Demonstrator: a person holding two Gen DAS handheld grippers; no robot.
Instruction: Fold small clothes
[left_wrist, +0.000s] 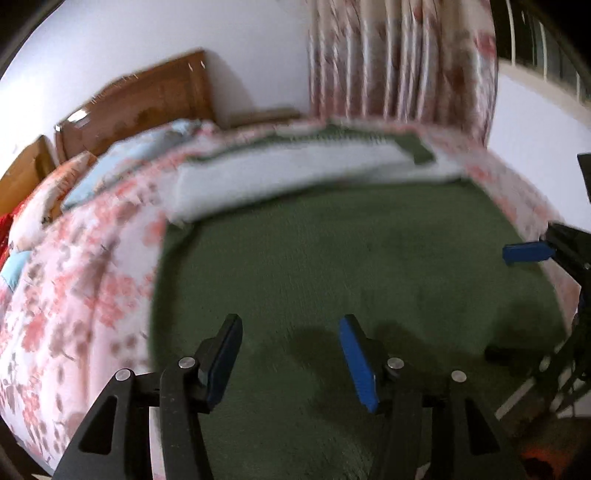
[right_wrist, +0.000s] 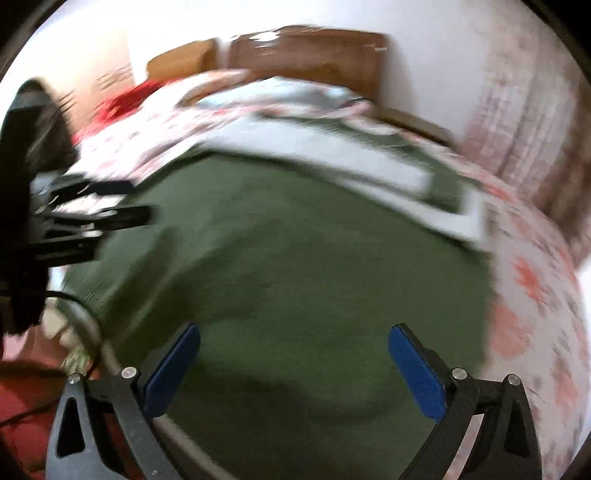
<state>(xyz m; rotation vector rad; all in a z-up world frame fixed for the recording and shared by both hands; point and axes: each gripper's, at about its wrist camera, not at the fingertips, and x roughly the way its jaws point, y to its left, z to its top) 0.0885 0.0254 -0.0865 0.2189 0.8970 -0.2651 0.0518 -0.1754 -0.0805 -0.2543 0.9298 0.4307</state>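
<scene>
Because both cameras are blurred by motion, we describe only the larger shapes. Going left to right, we start with the left gripper (left_wrist: 290, 352): its two blue-padded fingers stand moderately apart with nothing between them, released, hovering just above a dark green, fuzzy-textured cloth (left_wrist: 351, 266) spread flat over a pink-and-white floral bedspread (left_wrist: 74, 295). The green cloth lies directly beneath and ahead of this gripper, its left edge just to the gripper's left. Beyond it, further ahead, a pale grey-white folded fabric band (left_wrist: 288, 173) runs crosswise, its long axis left to right across the gripper's view.

Further right, the right gripper (right_wrist: 295, 363) also points down at the same green cloth (right_wrist: 295, 258), whose right edge lies just to that gripper's right. Its blue pads are spread wider than the left one's, empty and touching nothing we can make out. The pale band (right_wrist: 332, 158) slants away ahead of it.

We judge both grippers about equally near the green cloth, each near its own side edge; whether that cloth is the garment to fold or a work mat we cannot tell.
</scene>
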